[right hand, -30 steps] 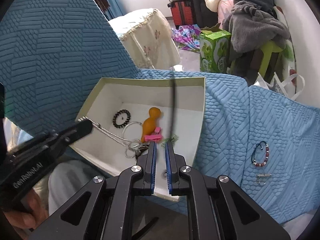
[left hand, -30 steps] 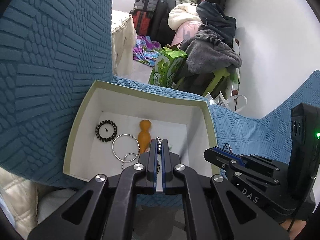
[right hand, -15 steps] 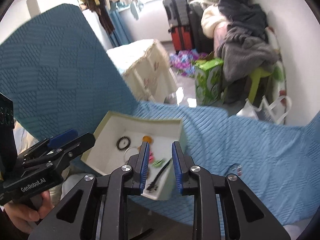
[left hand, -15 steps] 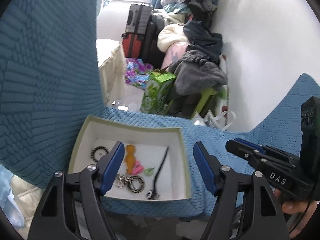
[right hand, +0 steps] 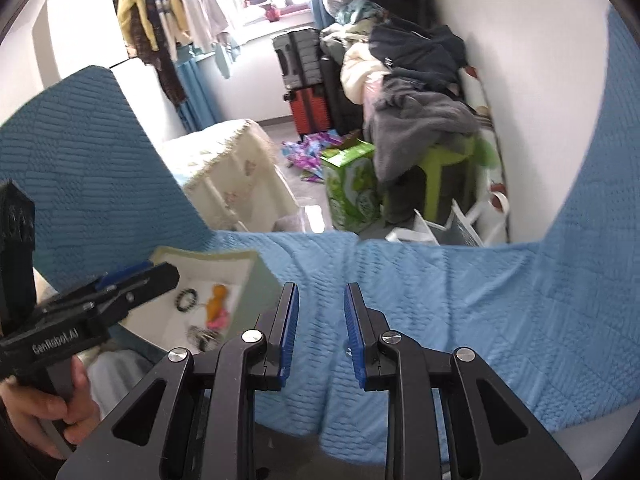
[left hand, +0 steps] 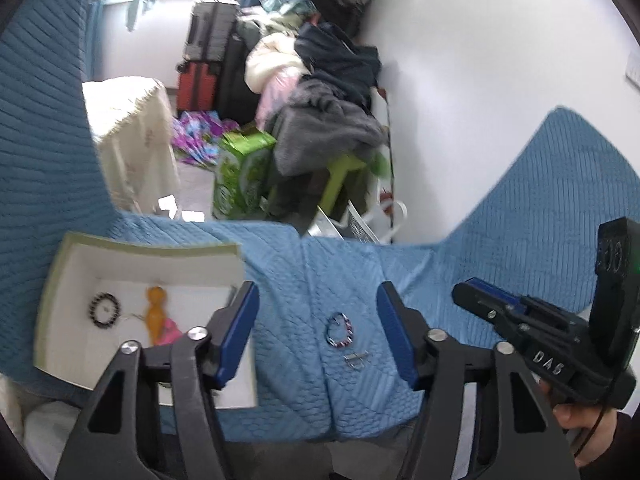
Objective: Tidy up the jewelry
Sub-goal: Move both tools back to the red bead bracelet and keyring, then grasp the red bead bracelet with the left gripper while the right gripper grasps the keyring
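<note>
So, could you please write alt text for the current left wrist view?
The open left gripper frames a beaded bracelet and a small silver clasp lying on a blue quilted cover. Left of it, a white box holds a black bead bracelet and an orange figure.

Left hand-held gripper [left hand: 318,328] fingers spread wide, empty, right hand-held gripper [right hand: 320,322] parted narrower, empty, seen at three o'clock from the left

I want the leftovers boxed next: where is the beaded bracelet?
In the left wrist view, the beaded bracelet lies on the blue quilt, right of the white box, just above a small silver clip.
</note>
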{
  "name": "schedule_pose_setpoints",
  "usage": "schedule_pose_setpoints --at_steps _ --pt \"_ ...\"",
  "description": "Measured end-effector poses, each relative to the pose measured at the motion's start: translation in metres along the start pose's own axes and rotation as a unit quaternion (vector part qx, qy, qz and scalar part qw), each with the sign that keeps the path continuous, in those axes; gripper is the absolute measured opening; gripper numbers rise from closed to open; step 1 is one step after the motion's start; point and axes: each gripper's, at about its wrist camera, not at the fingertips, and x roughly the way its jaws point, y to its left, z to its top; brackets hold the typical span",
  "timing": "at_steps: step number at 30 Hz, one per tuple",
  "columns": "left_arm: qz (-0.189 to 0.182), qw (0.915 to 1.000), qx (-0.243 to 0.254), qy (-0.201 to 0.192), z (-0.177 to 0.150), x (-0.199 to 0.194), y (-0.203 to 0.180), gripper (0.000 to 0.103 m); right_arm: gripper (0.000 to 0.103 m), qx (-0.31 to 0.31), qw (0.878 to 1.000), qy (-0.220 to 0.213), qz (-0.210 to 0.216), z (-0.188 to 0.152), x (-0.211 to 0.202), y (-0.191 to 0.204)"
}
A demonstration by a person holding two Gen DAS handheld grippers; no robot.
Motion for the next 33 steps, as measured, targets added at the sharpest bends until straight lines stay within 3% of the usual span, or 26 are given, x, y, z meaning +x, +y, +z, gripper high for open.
schedule_pose_setpoints --at_steps 8,16,28,33 --pt "-0.005 0.9979 0.003 0.064 -0.031 0.068 -0.011 0.029 0.022 0.017 0.998 0.052 0.012 -0.057 0.047 -0.040" --pt "0.004 0.9948 0.007 0.102 -0.053 0.117 -0.021 0.029 0.022 0.009 0.994 0.105 0.032 -0.093 0.101 -0.061" --pt "0.007 0.9905 -0.007 0.137 -0.055 0.161 -0.011 0.029 0.022 -0.076 0.986 0.132 0.064 -0.093 0.150 -0.056" --pt "0.008 0.9892 -0.015 0.146 -0.059 0.170 -0.005 0.028 0.022 -0.096 0.983 0.144 0.053 -0.098 0.159 -0.055"
